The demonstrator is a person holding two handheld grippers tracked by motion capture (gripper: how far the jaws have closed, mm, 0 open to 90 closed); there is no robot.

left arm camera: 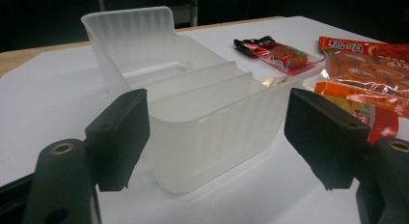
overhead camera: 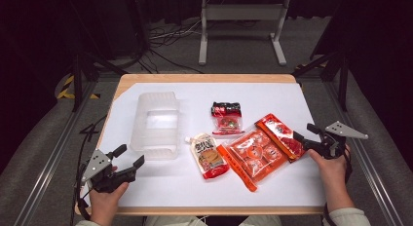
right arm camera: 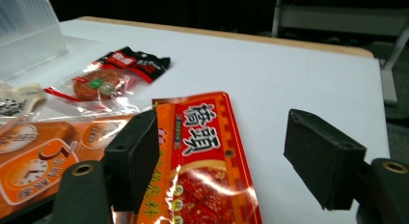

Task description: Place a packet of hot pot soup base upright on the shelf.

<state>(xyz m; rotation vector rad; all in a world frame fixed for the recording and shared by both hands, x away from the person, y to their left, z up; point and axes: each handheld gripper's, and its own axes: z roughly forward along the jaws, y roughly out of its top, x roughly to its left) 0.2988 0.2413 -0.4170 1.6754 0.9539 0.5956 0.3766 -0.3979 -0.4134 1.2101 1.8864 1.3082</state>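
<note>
A clear plastic container (overhead camera: 156, 123) with a divider stands left of centre on the white table. My left gripper (overhead camera: 129, 155) is open just short of the container's near corner (left arm camera: 193, 103), and nothing is between its jaws (left arm camera: 219, 132). Right of centre lie a red-orange snack packet (overhead camera: 281, 136), a large orange packet (overhead camera: 253, 155), a sauce pouch (overhead camera: 209, 155) and a small black-and-red packet (overhead camera: 226, 118). My right gripper (overhead camera: 304, 132) is open at the red-orange packet's right end. The packet (right arm camera: 202, 122) lies flat between and below the jaws (right arm camera: 222, 156), which do not press on it.
The white sheet (overhead camera: 272, 94) covers a wooden table whose edge shows at the far side. Bare surface lies at the far right and along the near edge. A metal frame (overhead camera: 241, 26) and cables sit on the floor beyond the table.
</note>
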